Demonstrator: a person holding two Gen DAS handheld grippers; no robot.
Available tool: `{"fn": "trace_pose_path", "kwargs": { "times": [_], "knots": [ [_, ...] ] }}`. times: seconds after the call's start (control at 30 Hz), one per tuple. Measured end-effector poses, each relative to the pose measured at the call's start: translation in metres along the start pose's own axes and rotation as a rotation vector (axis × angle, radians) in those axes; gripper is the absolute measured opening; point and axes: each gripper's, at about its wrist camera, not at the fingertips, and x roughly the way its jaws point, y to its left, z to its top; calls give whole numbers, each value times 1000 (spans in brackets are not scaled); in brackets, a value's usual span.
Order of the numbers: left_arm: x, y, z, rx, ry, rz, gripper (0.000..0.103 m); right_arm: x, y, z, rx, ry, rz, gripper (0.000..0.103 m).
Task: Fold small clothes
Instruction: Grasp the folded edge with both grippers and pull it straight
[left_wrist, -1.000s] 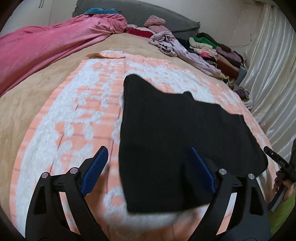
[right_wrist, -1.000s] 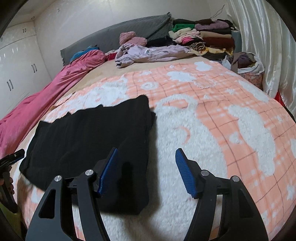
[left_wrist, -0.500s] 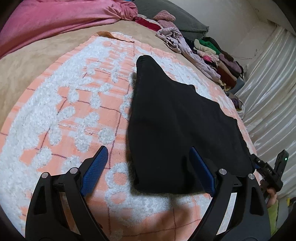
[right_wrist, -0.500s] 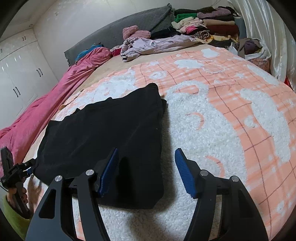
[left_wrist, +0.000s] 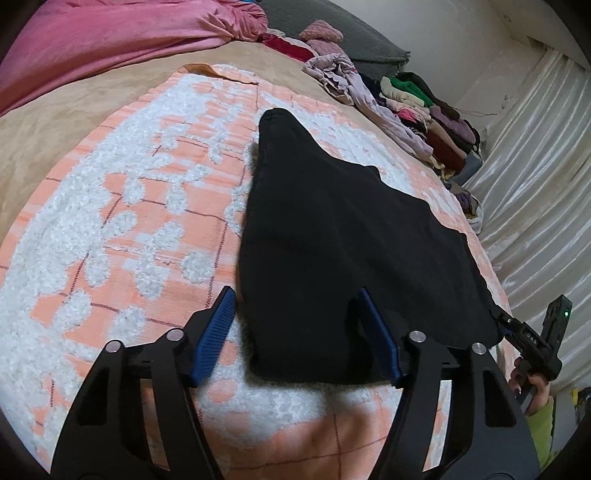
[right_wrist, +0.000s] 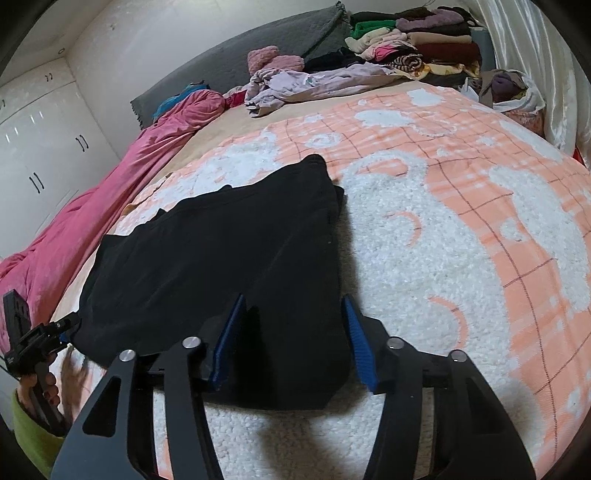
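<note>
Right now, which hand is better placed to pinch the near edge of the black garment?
Neither clearly. The left tool and the right tool each straddle a near corner of the black garment, jaws closing with cloth between them.

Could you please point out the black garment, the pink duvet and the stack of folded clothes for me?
black garment (left_wrist: 343, 251): left wrist view, middle of its flat cloth.
pink duvet (right_wrist: 92, 221): right wrist view, its long draped side.
stack of folded clothes (right_wrist: 417, 44): right wrist view, middle of the pile.
</note>
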Motion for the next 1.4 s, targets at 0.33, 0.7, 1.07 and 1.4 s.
{"fn": "trace_pose_path", "kwargs": {
  "times": [0.33, 0.7, 1.07, 1.4],
  "knots": [
    [4, -4, -1, 22, 12, 5, 44, 1, 2, -1, -9, 2, -14, 36],
    [-5, -7, -5, 46, 2, 16, 16, -8, 0, -3, -19, -17, -11, 9],
    [-2, 4, -9, 28, 57, 3, 16, -3, -12, -19, -14, -6, -61, 17],
    [-33, -18, -14, 111, -87, 78, 23, -31, 4, -17, -60, -87, -144, 31]
  ]
}}
